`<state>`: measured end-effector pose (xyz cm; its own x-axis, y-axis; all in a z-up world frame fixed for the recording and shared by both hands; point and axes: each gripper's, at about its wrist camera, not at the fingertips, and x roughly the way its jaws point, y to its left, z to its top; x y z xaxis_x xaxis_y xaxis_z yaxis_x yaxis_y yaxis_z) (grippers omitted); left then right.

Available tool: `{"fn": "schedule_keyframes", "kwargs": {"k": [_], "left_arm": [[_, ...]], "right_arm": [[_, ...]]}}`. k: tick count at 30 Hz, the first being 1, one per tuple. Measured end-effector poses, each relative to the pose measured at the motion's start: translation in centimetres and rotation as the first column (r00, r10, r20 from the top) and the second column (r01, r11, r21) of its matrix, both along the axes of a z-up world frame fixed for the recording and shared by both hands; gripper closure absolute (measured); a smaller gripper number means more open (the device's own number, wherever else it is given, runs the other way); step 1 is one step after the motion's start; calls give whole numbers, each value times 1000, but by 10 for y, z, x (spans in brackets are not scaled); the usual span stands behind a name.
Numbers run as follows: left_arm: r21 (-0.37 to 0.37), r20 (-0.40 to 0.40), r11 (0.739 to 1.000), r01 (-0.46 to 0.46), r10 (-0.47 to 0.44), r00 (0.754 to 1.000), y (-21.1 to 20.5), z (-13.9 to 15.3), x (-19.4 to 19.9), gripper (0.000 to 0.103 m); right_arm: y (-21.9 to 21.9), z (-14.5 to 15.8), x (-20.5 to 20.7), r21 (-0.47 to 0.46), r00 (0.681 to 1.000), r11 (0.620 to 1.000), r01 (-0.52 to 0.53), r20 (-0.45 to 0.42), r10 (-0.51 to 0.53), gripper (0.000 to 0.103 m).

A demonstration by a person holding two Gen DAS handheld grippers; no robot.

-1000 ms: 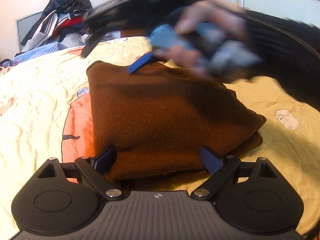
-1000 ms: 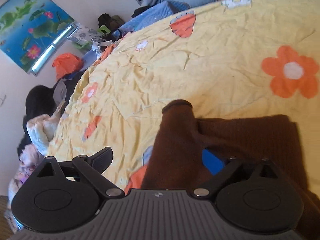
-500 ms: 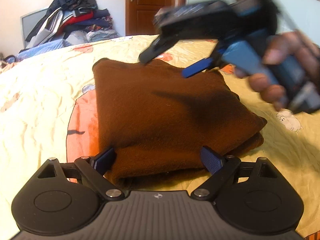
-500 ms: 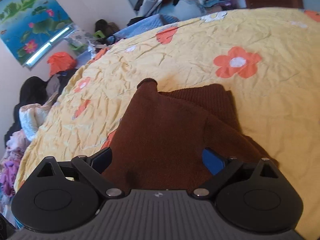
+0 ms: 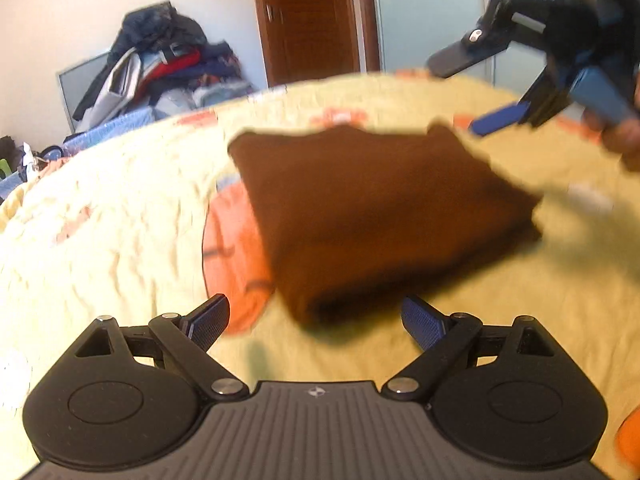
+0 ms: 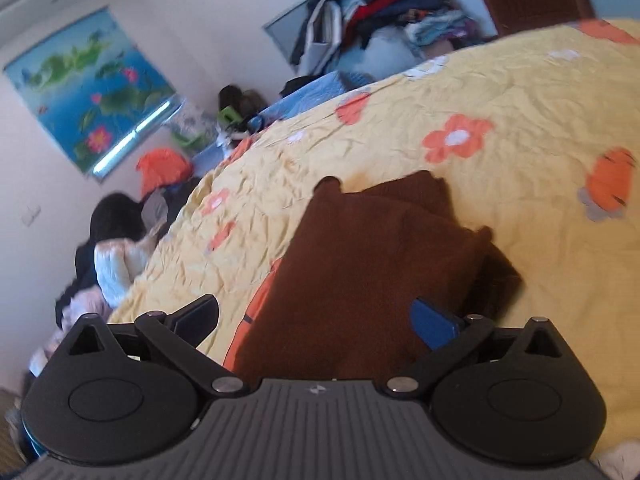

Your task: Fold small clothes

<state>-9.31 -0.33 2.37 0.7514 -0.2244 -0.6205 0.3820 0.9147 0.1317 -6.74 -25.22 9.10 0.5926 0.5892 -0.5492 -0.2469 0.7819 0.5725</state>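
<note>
two claws and one brown garment (image 5: pixel 376 208) are in view. left claw (image 5: pixel 316 320) is spread wide with nothing between its blue pads, just short of the garment's near edge. right claw (image 6: pixel 316 316) is also wide open, empty, above the garment. the garment lies on the yellow flowered bed (image 6: pixel 500 92), folded into a thick, layered rectangle.

My left tongs (image 5: pixel 316 318) hang spread, empty, just short of the folded brown garment (image 5: pixel 376 208) on the yellow bed (image 5: pixel 120 216); my right tongs (image 5: pixel 476 92) hover beyond it.
</note>
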Motion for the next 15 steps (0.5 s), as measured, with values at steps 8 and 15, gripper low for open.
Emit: {"fn": "schedule_keyframes", "kwargs": {"k": [8, 15], "left_arm": [[-100, -31, 990, -102, 99, 995, 3, -4, 21, 75], [-200, -22, 966, -163, 162, 987, 22, 5, 5, 93]], "right_arm": [[25, -36, 0, -199, 997, 978, -59, -65, 47, 22], [21, -44, -7, -288, 996, 954, -82, -50, 71, 48]]}}
